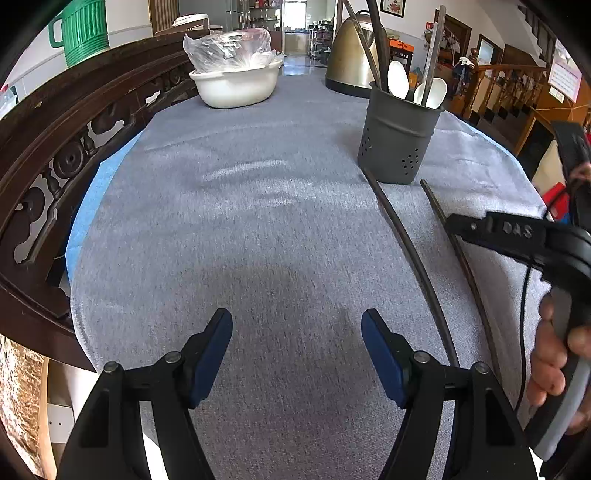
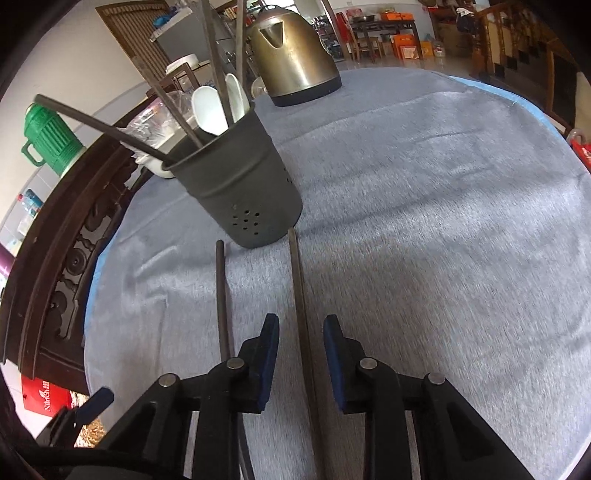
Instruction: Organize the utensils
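A dark grey utensil holder (image 1: pixel 399 136) (image 2: pixel 240 184) stands on the grey tablecloth with white spoons (image 1: pixel 398 79) (image 2: pixel 208 109) and several dark chopsticks in it. Two dark chopsticks lie on the cloth in front of it: one (image 1: pixel 410 258) (image 2: pixel 221 295) to the left, the other (image 1: pixel 461 258) (image 2: pixel 301 317) to the right. My right gripper (image 2: pixel 301 325) (image 1: pixel 454 225) is open, its jaws either side of the right chopstick without gripping it. My left gripper (image 1: pixel 297 325) is open and empty over bare cloth, left of both chopsticks.
A brass kettle (image 1: pixel 351 55) (image 2: pixel 295 55) stands behind the holder. A white basin (image 1: pixel 236 83) with a plastic bag sits at the far left. A carved dark wooden rail (image 1: pixel 55 155) borders the table's left side. A green jug (image 1: pixel 83 31) stands beyond it.
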Tool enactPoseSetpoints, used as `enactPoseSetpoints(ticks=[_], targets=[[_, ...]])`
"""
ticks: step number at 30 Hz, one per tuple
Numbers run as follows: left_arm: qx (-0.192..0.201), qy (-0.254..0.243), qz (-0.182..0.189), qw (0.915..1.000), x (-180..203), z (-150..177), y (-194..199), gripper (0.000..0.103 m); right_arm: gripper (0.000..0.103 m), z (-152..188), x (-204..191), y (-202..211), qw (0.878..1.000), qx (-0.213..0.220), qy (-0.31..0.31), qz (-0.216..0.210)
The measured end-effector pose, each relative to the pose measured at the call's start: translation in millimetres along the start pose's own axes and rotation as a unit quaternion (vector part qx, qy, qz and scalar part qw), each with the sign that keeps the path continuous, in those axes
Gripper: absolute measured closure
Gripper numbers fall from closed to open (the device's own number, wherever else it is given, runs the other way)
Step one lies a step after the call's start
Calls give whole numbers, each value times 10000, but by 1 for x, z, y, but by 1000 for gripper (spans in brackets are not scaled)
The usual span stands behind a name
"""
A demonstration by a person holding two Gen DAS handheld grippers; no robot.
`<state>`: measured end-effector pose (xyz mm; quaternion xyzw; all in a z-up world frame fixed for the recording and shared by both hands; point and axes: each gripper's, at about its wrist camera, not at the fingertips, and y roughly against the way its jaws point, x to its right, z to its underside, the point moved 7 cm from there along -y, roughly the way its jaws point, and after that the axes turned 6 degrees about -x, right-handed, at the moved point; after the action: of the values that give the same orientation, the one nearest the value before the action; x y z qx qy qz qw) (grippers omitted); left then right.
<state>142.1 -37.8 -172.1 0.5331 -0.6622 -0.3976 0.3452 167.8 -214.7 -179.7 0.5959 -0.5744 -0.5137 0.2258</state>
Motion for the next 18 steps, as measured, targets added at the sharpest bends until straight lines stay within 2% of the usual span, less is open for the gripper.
enactPoseSetpoints(ticks=[5,12,18], targets=[[-31,-53,8,10000,5,1,-2,30,77,-9,1,-12,9999,-77,-15,150],[-54,-95,-30,9999,8,2,-3,30,93,-20,2,-20,9991,-59,100,399],[-38,-119,-78,9999,9,2,0,30,94,-22,10,-18,9989,-69,59,471]])
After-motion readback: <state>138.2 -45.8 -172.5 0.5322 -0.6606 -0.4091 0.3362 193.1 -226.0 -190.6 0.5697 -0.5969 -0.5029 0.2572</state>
